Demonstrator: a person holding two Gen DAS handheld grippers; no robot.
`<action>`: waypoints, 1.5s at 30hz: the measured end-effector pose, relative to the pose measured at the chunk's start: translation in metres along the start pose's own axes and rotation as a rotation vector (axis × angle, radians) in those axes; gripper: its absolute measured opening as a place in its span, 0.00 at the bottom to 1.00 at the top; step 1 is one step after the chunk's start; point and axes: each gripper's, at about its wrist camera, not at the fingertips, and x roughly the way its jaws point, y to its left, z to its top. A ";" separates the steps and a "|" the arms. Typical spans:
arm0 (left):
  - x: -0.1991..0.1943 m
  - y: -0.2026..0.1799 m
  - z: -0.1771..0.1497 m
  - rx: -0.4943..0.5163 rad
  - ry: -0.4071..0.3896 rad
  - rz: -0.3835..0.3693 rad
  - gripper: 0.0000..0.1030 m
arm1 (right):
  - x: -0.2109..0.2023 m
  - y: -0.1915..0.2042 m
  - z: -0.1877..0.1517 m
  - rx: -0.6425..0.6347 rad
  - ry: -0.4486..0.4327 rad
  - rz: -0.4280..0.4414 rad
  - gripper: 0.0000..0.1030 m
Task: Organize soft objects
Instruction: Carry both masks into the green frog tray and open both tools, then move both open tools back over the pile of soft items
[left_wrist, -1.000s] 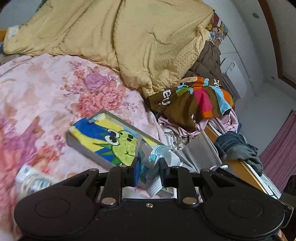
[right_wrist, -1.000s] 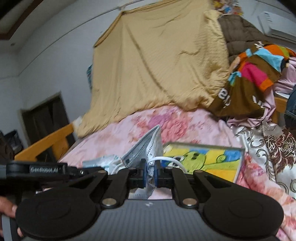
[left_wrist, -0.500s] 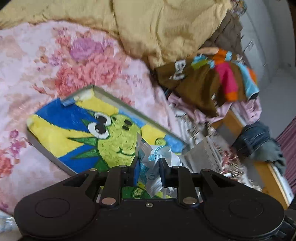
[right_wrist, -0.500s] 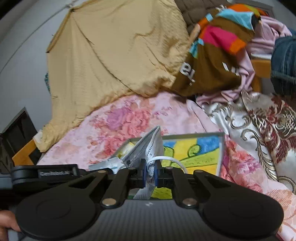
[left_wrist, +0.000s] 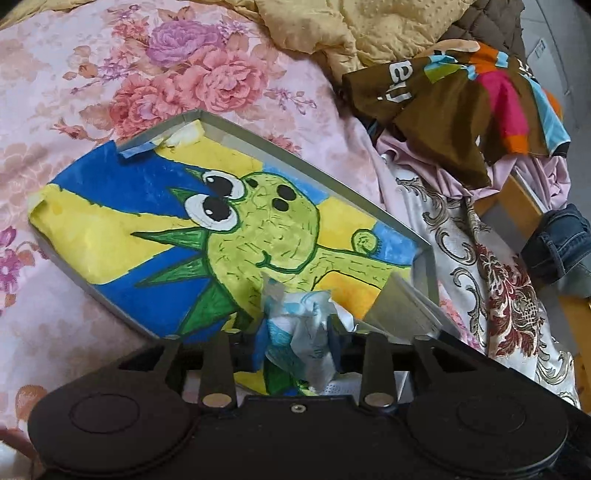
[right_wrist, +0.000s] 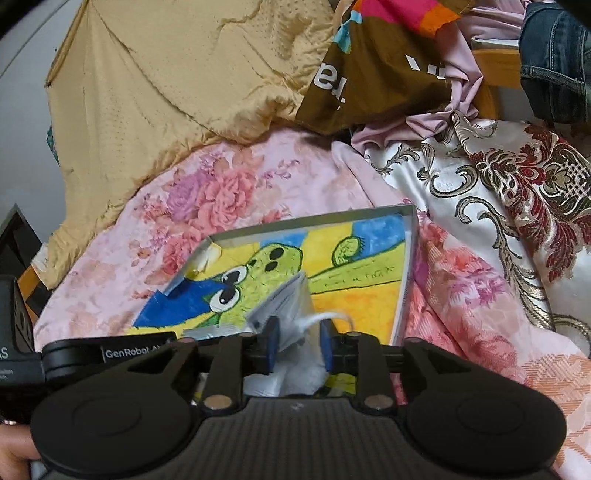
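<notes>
A shallow grey tray (left_wrist: 325, 181) with a green cartoon creature drawing on its floor lies on the pink floral bedspread (left_wrist: 74, 92). It also shows in the right wrist view (right_wrist: 408, 258). My left gripper (left_wrist: 295, 341) is over the tray's near end, jaws spread wide around a crumpled blue-and-white packet (left_wrist: 303, 332). My right gripper (right_wrist: 299, 345) is over the tray too, jaws parted, with a grey-blue face mask (right_wrist: 284, 306) and its white ear loop lying between the pads.
A tan quilt (right_wrist: 166, 81) is heaped at the back. A brown multicoloured garment (left_wrist: 461, 96), lilac cloth, a gold-and-red patterned fabric (right_wrist: 517, 177) and jeans (left_wrist: 557, 243) pile up on the right by the wooden bed rail.
Both grippers have moved down and forward over the tray. Both jaws have opened wider; the right no longer pinches the mask tightly.
</notes>
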 end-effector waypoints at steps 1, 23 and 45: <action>-0.002 0.000 0.000 -0.001 -0.006 0.005 0.44 | -0.001 0.000 0.001 -0.005 0.004 -0.006 0.42; -0.124 -0.014 -0.028 0.107 -0.299 0.078 0.91 | -0.072 0.022 -0.008 -0.121 -0.158 -0.015 0.98; -0.269 -0.008 -0.136 0.209 -0.474 0.076 0.99 | -0.216 0.054 -0.085 -0.071 -0.365 -0.023 1.00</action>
